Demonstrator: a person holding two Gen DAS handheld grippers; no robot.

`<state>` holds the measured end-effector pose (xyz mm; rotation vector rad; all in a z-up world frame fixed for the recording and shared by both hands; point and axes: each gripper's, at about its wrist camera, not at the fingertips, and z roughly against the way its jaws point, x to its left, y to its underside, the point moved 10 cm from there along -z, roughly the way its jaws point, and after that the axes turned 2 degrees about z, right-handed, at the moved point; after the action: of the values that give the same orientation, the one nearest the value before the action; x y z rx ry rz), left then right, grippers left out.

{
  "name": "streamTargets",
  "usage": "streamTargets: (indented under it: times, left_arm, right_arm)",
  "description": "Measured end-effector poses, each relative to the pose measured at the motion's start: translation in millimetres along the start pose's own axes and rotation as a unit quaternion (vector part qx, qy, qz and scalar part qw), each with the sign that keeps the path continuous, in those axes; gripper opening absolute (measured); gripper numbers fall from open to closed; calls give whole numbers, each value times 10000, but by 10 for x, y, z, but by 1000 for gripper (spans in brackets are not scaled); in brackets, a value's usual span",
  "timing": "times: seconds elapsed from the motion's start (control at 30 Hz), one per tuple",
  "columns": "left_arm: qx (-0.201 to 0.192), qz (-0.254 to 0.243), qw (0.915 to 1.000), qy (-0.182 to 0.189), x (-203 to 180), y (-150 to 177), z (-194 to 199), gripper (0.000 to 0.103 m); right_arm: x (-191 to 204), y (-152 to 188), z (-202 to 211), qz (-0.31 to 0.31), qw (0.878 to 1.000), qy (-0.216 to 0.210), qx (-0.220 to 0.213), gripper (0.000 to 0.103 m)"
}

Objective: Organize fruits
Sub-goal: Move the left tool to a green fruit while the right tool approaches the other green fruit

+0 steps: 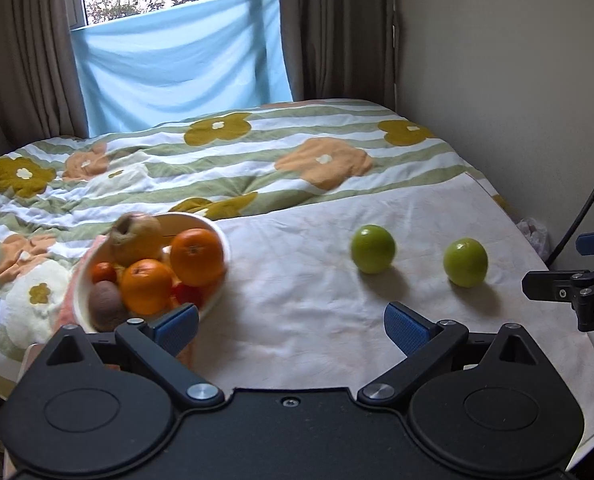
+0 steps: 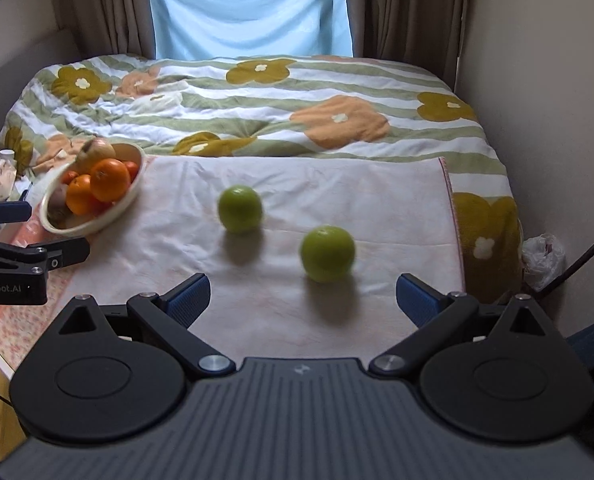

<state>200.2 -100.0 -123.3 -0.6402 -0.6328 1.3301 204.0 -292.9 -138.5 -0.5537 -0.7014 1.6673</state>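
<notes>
A cream bowl (image 1: pixel 217 236) (image 2: pixel 135 190) sits at the left of a white cloth (image 1: pixel 305 280) (image 2: pixel 337 192) on the bed. It holds oranges (image 1: pixel 197 256) (image 2: pixel 110 179), a brownish apple (image 1: pixel 136 237), a kiwi (image 1: pixel 105 300) and small red fruits. Two green apples lie loose on the cloth: a left one (image 1: pixel 373 249) (image 2: pixel 239 209) and a right one (image 1: pixel 465 262) (image 2: pixel 327 254). My left gripper (image 1: pixel 291 322) is open and empty, next to the bowl. My right gripper (image 2: pixel 303 296) is open and empty, just short of the right green apple.
A floral striped duvet (image 1: pixel 257 152) (image 2: pixel 297 92) covers the bed behind the cloth. A wall (image 1: pixel 517 80) runs along the right, with a plastic bag (image 2: pixel 545 256) and a black cable (image 2: pixel 589 256) beside it. Curtains and a blue sheet (image 1: pixel 177 64) hang at the back.
</notes>
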Motion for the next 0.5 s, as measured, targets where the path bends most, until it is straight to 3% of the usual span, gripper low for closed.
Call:
streamTargets:
  times: [0.23,0.5]
  left_arm:
    - [-11,-238,9997,98,-445,-77,-473,101]
    - [74,-513,9986,72,-639,-170,-1023,98]
  right_arm:
    - [-319,21,-331,239,9993,-278,63,103]
    - [-397,85,-764,308,9981,-520,152,103]
